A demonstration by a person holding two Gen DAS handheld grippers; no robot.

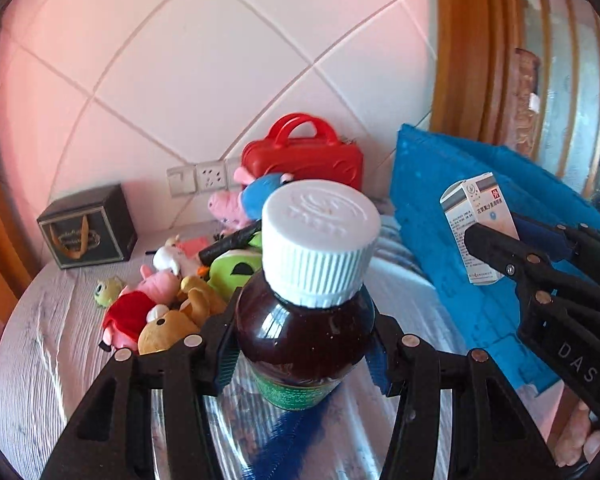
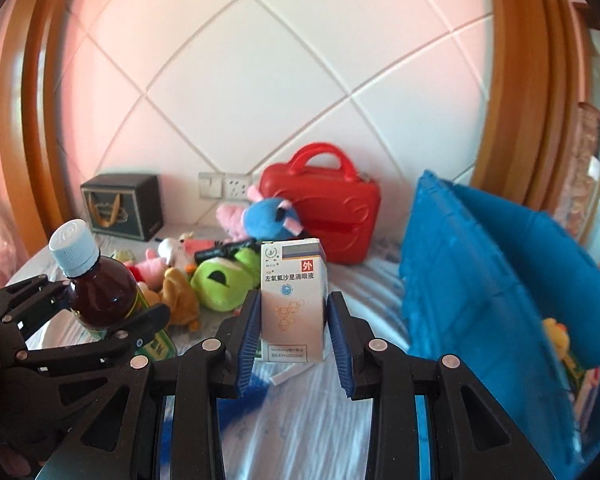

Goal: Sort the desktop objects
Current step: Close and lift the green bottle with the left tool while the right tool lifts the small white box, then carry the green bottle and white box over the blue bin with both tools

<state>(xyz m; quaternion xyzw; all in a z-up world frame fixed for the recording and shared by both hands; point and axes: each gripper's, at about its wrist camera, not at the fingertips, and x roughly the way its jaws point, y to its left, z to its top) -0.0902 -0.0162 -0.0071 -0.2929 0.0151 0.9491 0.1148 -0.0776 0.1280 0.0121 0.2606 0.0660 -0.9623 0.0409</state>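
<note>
Striped tabletop [image 2: 308, 420]: plush toys [image 2: 220, 284], red case [image 2: 332, 216].

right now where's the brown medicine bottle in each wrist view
Left wrist: brown medicine bottle at centre bottom, clamped in the left gripper.
Right wrist: the bottle sits at far left, held up.
Shared landmark: red case against the tiled wall, behind the bottle in both.

Glossy brown bottle [image 1: 304, 332], ribbed plastic cap [image 1: 320, 240], plush toys [image 1: 160, 312].
</note>
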